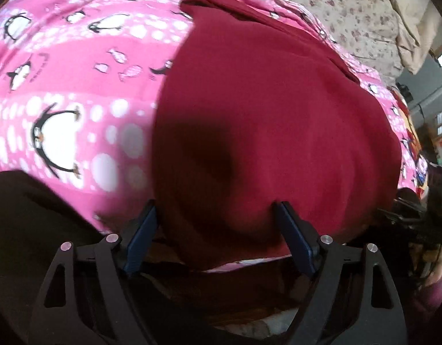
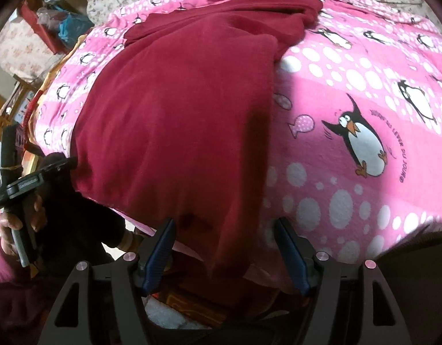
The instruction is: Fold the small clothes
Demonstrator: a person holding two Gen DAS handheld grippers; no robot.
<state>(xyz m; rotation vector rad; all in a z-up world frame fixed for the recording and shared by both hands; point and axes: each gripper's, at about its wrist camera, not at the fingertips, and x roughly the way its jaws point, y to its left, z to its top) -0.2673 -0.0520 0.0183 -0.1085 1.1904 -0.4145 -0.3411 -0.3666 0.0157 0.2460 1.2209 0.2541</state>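
Note:
A dark red garment [image 1: 264,120] lies spread on a pink penguin-print blanket [image 1: 62,80]; it also shows in the right wrist view [image 2: 174,126], with a folded part at its far end. My left gripper [image 1: 216,204] is open, its blue-padded jaws astride the garment's near edge. My right gripper [image 2: 225,221] is open, its jaws astride the garment's near right corner. The left gripper's body [image 2: 22,184] shows held in a hand at the left of the right wrist view.
The pink blanket [image 2: 350,115] lies over a floral sheet [image 1: 350,14] on a bed. The bed's near edge runs just below both grippers. Room clutter [image 2: 48,20] stands beyond the bed's far left. A dark cloth [image 1: 34,215] lies at the near left.

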